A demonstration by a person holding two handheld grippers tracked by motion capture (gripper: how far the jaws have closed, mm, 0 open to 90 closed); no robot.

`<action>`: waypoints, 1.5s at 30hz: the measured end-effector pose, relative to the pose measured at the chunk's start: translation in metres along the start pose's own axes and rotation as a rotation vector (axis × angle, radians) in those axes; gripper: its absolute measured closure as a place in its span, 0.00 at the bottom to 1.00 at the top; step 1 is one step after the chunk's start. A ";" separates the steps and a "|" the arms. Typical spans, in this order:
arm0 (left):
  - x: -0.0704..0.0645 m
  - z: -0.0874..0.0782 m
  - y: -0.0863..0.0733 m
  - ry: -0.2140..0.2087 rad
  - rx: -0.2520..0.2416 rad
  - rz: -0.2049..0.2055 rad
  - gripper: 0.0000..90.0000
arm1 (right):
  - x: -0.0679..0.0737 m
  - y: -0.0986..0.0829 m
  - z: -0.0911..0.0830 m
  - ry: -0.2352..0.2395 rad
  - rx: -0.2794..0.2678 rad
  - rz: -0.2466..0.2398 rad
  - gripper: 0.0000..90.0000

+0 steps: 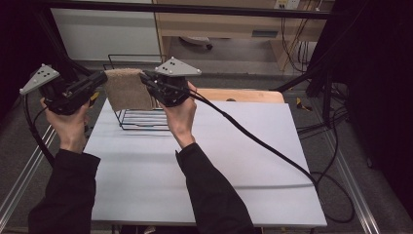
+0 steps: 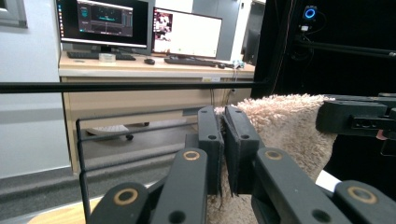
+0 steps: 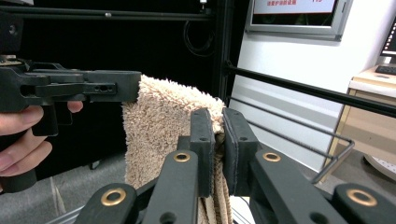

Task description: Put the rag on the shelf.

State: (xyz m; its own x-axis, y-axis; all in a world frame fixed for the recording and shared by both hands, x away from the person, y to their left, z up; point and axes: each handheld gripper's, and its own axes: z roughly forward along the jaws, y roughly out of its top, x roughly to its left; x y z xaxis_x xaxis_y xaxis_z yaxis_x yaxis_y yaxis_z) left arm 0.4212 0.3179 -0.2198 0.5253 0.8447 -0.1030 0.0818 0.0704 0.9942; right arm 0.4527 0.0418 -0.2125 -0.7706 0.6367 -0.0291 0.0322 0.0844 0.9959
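A tan towel [image 1: 128, 89] hangs in the upper left of the high view, stretched between the two hand-held grippers above a black wire rack [image 1: 141, 119] that stands at the far left part of the white desk [image 1: 219, 161]. The left hand-held gripper [image 1: 100, 78] pinches the towel's upper left corner, and the right hand-held gripper [image 1: 146, 79] pinches its upper right corner, so the cloth's top edge runs level between them and the rest drops straight down in front of the rack. In the left gripper view, the jaws of the left hand-held gripper [image 2: 224, 130] press together on the towel [image 2: 285, 126] at centre frame, with the other gripper clamped on the cloth at the right edge. In the right gripper view, the right hand-held gripper [image 3: 218, 133] is likewise shut on the towel [image 3: 161, 126], fabric bunched between its jaws, and the other gripper grips the cloth at upper left, held by a hand [image 3: 23, 140].
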 end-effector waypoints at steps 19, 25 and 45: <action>0.010 0.014 0.029 0.016 -0.032 0.003 0.95 | -0.010 0.029 0.016 -0.028 -0.027 -0.015 0.93; 0.014 0.017 0.039 0.023 -0.045 0.004 0.95 | -0.013 0.039 0.021 -0.031 -0.037 -0.013 0.93; 0.023 0.043 0.060 0.037 -0.043 0.032 0.95 | -0.036 0.050 0.039 -0.046 -0.065 0.017 0.93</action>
State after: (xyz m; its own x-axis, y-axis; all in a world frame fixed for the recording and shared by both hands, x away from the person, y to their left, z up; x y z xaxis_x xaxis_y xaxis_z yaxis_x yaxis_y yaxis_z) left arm 0.4743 0.3190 -0.1643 0.4951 0.8660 -0.0705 0.0287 0.0647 0.9975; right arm 0.5062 0.0530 -0.1650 -0.7401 0.6723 -0.0147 0.0025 0.0247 0.9997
